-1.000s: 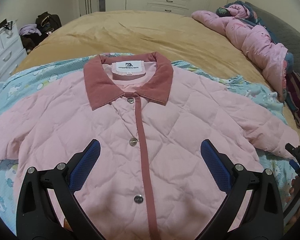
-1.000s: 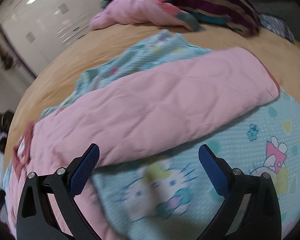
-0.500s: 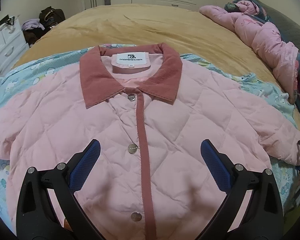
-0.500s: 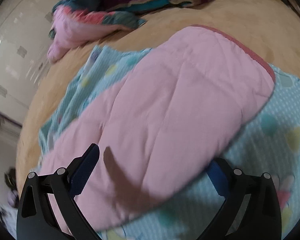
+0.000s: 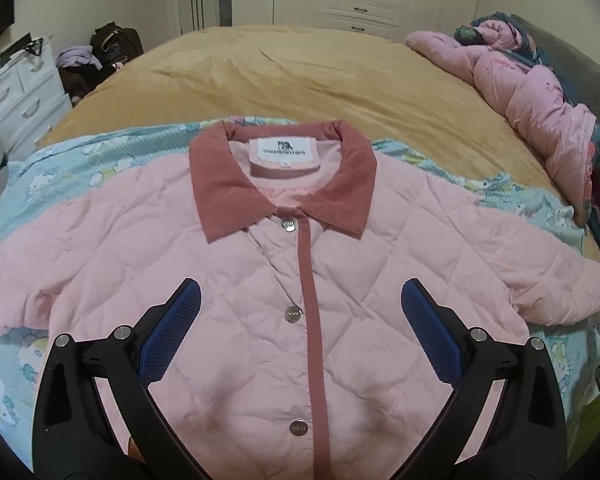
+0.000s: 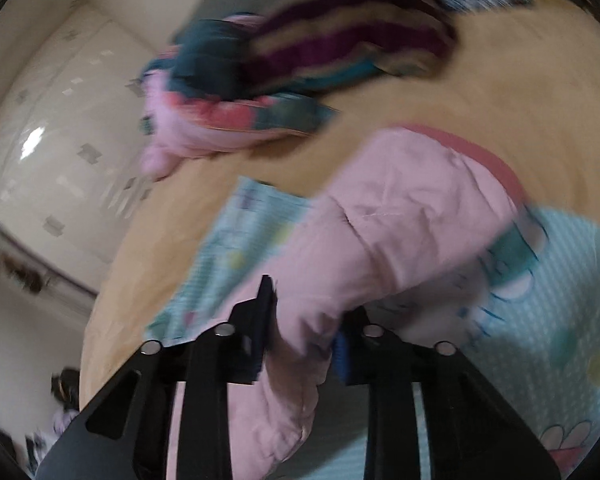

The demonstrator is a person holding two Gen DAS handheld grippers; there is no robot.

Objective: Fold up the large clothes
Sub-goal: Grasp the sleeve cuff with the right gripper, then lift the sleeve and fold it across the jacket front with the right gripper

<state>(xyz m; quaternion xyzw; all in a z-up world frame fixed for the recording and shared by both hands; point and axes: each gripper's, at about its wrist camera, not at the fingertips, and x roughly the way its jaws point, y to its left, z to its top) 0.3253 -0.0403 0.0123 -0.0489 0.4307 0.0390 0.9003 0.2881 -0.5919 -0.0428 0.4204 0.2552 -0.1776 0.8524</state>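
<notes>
A pink quilted jacket [image 5: 260, 264] with a dusty-red collar and snap buttons lies face up, buttoned, on a blue cartoon-print sheet [image 5: 72, 160]. My left gripper [image 5: 300, 328] is open and empty, hovering over the jacket's chest, blue pads either side of the placket. My right gripper [image 6: 300, 344] is shut on the jacket's right sleeve [image 6: 400, 220], pinching the pink fabric between its pads; the sleeve bunches up and its red-edged cuff points away. The right wrist view is blurred.
The sheet lies on a tan bedspread [image 5: 300, 72]. A pile of pink and striped bedding [image 5: 540, 112] sits along the right side, also in the right wrist view [image 6: 300, 72]. White drawers [image 5: 16, 92] stand at the left, wardrobes behind.
My right gripper closed on the sleeve, which was flat between open jaws before, and the sleeve now bunches. The left gripper drew back slightly and stays open over the chest.
</notes>
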